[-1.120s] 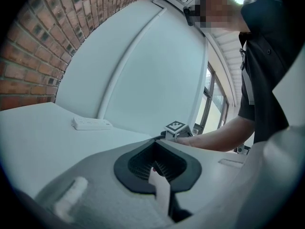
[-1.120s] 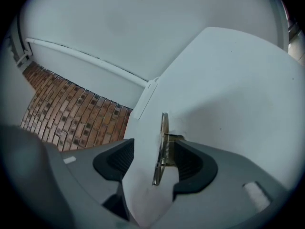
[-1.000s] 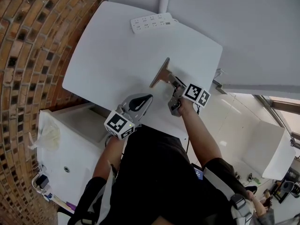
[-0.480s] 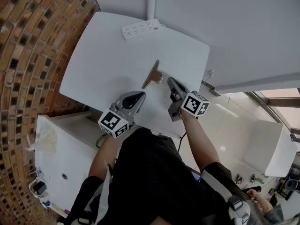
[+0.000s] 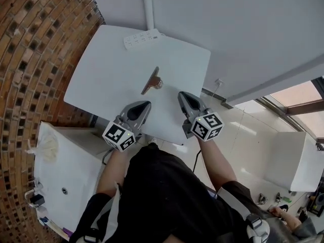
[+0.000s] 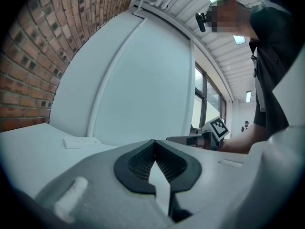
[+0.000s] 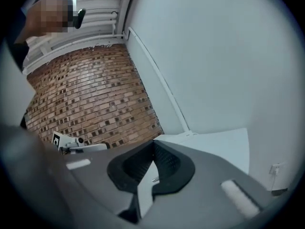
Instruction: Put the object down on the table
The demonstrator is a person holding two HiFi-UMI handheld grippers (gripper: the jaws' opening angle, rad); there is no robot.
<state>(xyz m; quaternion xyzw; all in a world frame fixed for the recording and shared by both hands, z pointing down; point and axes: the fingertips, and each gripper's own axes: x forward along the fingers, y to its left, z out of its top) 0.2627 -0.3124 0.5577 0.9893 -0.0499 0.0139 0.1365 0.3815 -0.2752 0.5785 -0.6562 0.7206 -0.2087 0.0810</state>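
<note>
The object, a flat brown blade with a small metal handle, lies alone on the white table, near its middle. Both grippers hover over the table's near edge, apart from the object. My left gripper is shut with nothing in it, its ribbed pads meeting in the left gripper view. My right gripper is also shut and empty, and its jaws are pressed together in the right gripper view. Each gripper shows in the other's view: the right gripper, the left gripper.
A white power strip lies at the table's far edge, also visible as the power strip. A white pipe runs up the grey wall behind. A brick wall stands to the left, and a white cabinet sits below the near left edge.
The right gripper has come off the object's handle and drawn back toward the person with its jaws closed. The object now rests on the table. The left gripper has barely shifted.
</note>
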